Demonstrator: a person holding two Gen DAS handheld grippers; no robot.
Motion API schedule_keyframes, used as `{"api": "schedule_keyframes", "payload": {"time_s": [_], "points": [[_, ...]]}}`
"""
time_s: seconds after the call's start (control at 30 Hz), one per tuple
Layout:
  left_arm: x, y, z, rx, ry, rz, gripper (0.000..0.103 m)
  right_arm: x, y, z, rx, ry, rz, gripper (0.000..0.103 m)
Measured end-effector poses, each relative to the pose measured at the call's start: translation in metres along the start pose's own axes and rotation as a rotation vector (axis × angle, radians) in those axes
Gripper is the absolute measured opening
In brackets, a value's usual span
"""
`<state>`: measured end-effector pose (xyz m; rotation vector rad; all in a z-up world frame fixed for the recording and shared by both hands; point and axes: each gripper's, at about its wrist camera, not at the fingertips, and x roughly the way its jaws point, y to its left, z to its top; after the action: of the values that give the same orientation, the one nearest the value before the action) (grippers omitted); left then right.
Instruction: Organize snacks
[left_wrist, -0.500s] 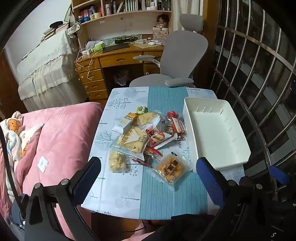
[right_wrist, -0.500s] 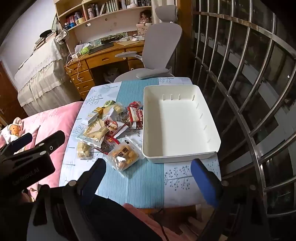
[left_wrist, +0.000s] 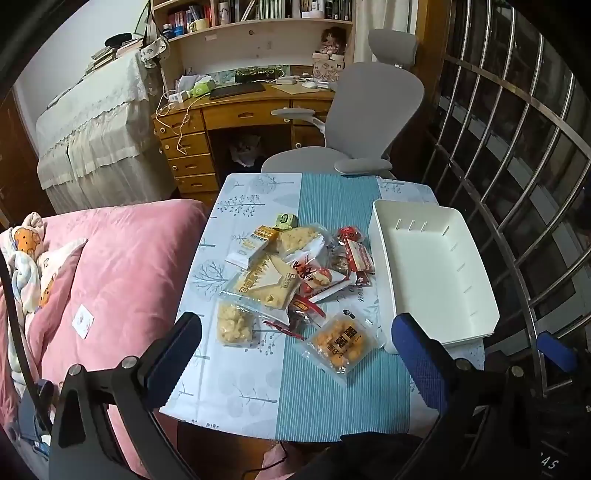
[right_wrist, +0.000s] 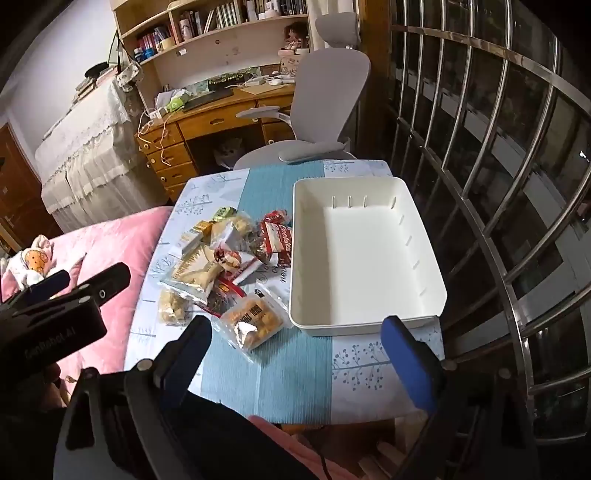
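Both the left gripper (left_wrist: 295, 343) and right gripper (right_wrist: 295, 339) hover with jaws wide, holding nothing, above the snack packets (left_wrist: 295, 277).

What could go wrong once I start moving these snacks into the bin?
The snacks overlap in a loose pile, so closing on one packet may drag or lift its neighbours. The orange packet lies flat and crinkly; the left tongs might slip off it. The bin sits near the table's edge by the bars, so a bump could shove it off.
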<state>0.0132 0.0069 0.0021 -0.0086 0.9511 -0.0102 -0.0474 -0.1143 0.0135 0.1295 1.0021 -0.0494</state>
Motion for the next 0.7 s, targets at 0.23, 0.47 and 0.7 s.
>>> {"api": "schedule_keyframes", "payload": {"time_s": [0.23, 0.47, 0.7], "points": [[-0.006, -0.003, 0.000, 0.005, -0.009, 0.026, 0.102, 0.000, -0.006, 0.005, 0.028, 0.019, 0.014, 0.094], [-0.009, -0.010, -0.011, 0.007, 0.022, 0.048, 0.102, 0.009, -0.014, -0.002, 0.028, 0.078, 0.032, 0.094], [-0.016, -0.015, -0.025, 0.006, 0.034, 0.090, 0.102, 0.017, -0.025, -0.011, 0.042, 0.123, 0.045, 0.094]]}}
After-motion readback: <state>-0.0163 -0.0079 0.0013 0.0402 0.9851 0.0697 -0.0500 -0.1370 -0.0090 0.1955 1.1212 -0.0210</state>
